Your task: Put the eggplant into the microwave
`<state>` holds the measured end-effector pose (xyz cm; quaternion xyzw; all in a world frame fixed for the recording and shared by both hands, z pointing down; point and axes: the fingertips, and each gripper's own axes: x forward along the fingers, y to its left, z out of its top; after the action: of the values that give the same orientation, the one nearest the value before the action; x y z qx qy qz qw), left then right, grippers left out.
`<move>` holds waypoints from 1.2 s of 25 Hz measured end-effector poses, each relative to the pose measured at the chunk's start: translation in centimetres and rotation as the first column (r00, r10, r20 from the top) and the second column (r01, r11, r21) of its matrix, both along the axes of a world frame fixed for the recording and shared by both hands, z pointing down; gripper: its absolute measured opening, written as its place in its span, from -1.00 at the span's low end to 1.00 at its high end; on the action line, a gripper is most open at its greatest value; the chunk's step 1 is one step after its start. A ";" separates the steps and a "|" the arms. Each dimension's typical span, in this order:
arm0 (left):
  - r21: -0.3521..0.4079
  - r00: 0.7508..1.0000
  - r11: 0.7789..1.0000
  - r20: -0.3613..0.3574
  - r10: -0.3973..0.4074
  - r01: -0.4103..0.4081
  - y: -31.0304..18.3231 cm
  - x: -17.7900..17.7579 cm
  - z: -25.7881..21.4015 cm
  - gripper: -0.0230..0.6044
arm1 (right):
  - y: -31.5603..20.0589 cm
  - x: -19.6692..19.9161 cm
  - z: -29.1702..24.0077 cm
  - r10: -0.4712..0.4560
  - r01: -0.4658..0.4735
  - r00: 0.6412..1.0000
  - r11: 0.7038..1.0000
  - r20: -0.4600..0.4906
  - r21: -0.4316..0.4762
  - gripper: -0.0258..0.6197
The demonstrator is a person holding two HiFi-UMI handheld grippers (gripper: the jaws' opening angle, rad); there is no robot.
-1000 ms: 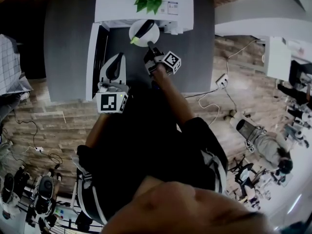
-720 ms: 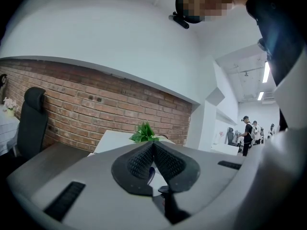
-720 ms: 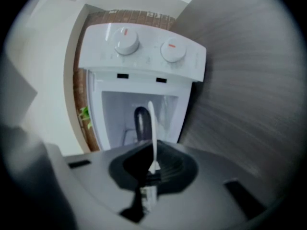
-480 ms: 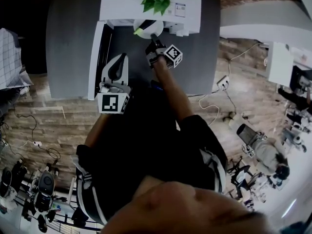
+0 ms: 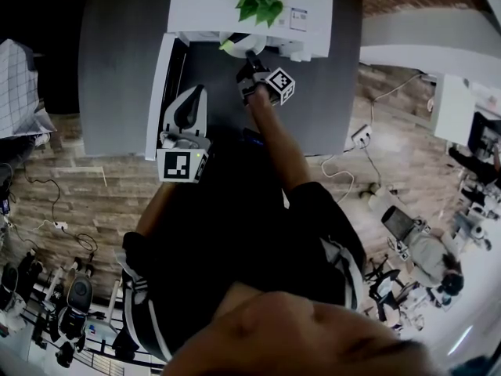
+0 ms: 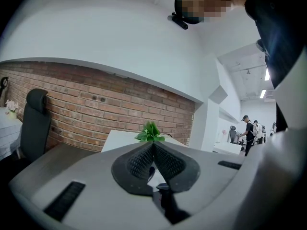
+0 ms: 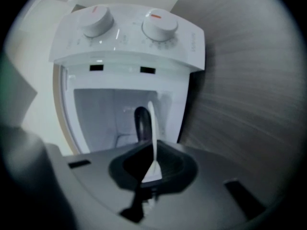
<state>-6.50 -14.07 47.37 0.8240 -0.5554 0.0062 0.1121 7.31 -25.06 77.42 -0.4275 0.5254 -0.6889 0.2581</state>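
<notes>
Right gripper clamps the round white plate carrying the dark purple eggplant, at the white microwave's open mouth. Left gripper sits closed, empty.

Microwave: reads as smooth white plastic, lightly glossy, knobs included. Table: matt grey top, fine wood-like grain. Left gripper: matt grey plastic shell; pads black, ribbed, rubber-like. Plate: smooth, white, glossy at the rim. Eggplant: dark, shiny skin. Brick wall: rough, matt, reddish. Floor: looks like wood planking.
</notes>
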 end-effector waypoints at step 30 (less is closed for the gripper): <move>-0.033 1.000 0.999 -0.009 -0.004 0.004 -0.8 -0.7 0.8 -0.81 | -2.8 -1.0 1.4 0.033 -0.032 0.999 0.999 0.004 -0.023 -0.80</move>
<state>-7.21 -14.86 48.14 0.8209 -0.5564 0.0114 0.1284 6.33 -27.89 78.81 -0.4374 0.5097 -0.6917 0.2655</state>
